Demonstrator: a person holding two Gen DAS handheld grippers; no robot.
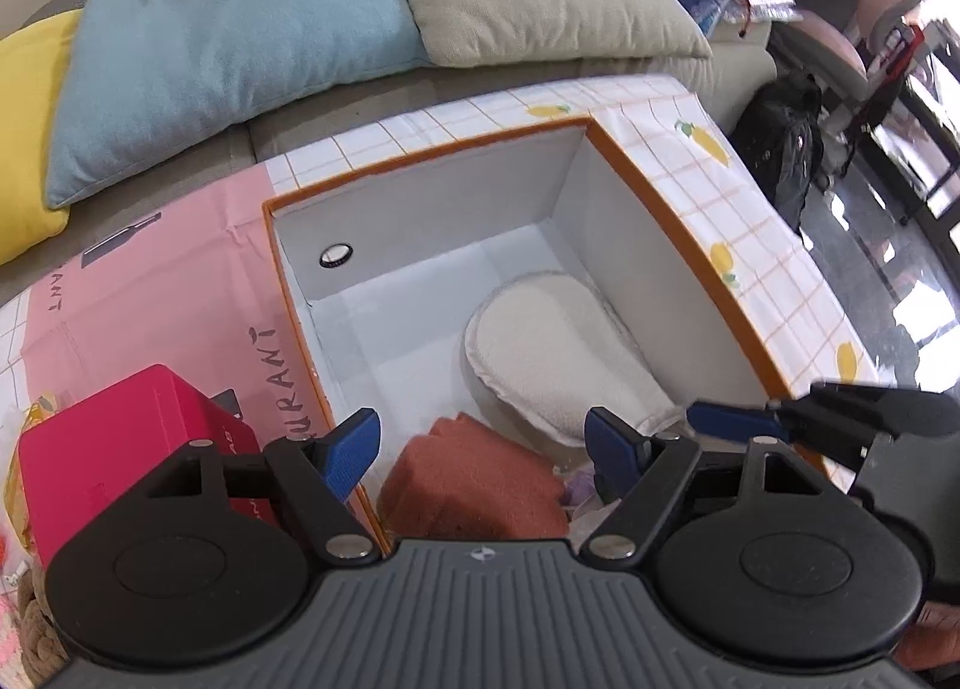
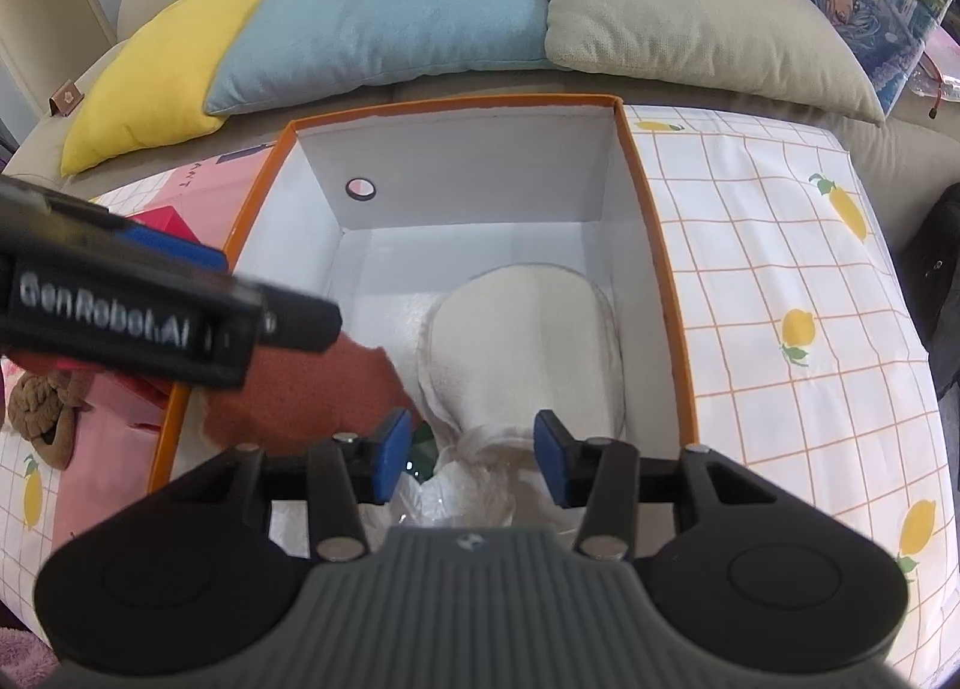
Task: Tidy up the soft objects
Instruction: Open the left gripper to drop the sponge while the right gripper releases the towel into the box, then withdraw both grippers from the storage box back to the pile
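Note:
An orange-rimmed box (image 1: 420, 155) (image 2: 456, 104) with a white inside stands on the table. A cream fleece pad (image 1: 558, 353) (image 2: 528, 341) lies in its right half. A rust-red towel (image 1: 474, 485) (image 2: 312, 389) lies in its near left corner. My left gripper (image 1: 486, 452) is open and empty above the towel. My right gripper (image 2: 471, 458) is open and empty over the near end of the cream pad, where clear plastic wrapping (image 2: 474, 491) shows. The left gripper's body (image 2: 150, 305) crosses the right wrist view at the left.
A red box (image 1: 120, 449) and a knotted brown rope toy (image 2: 42, 407) lie left of the orange box. The tablecloth (image 2: 780, 281) has a lemon print and a pink panel. Yellow, blue (image 2: 390, 11) and beige cushions line the sofa behind.

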